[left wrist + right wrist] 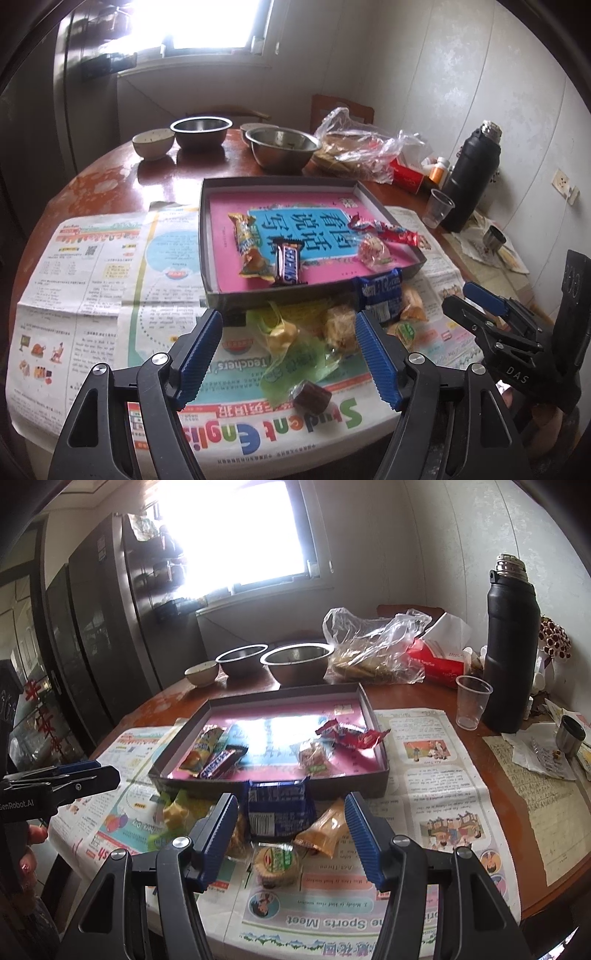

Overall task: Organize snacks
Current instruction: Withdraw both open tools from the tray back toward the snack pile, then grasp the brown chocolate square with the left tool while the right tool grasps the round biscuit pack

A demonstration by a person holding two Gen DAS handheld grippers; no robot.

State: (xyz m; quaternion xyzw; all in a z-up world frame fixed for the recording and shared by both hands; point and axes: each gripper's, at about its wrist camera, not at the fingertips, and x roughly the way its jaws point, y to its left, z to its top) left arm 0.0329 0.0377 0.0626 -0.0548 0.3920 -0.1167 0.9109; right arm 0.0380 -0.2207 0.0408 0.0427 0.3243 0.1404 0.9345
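Note:
A shallow grey tray (pixel 205 236) (pixel 380 779) lined with a pink book holds a yellow-orange bar (pixel 249 247), a Snickers bar (pixel 288 264) (pixel 219 762), red wrappers (pixel 386 229) (pixel 351 734) and a clear-wrapped pastry (pixel 375 251). Loose snacks lie on newspaper in front of the tray. A blue pack (pixel 380 295) (pixel 277 806) leans against its front wall. My left gripper (pixel 288 325) (pixel 107 773) is open above a green-wrapped candy (pixel 291 354), with a brown cube candy (pixel 312 397) nearer. My right gripper (pixel 291 805) (pixel 465 301) is open; the blue pack and a round biscuit (pixel 277 864) show between its fingers, untouched.
Newspapers (pixel 81 280) cover the near side of the round wooden table. Behind the tray stand metal bowls (pixel 282 147), a plastic bag of food (pixel 373 646) and a red tissue box (pixel 436 661). At right are a black flask (pixel 511 642), a plastic cup (pixel 471 701) and a small metal cup (pixel 570 734).

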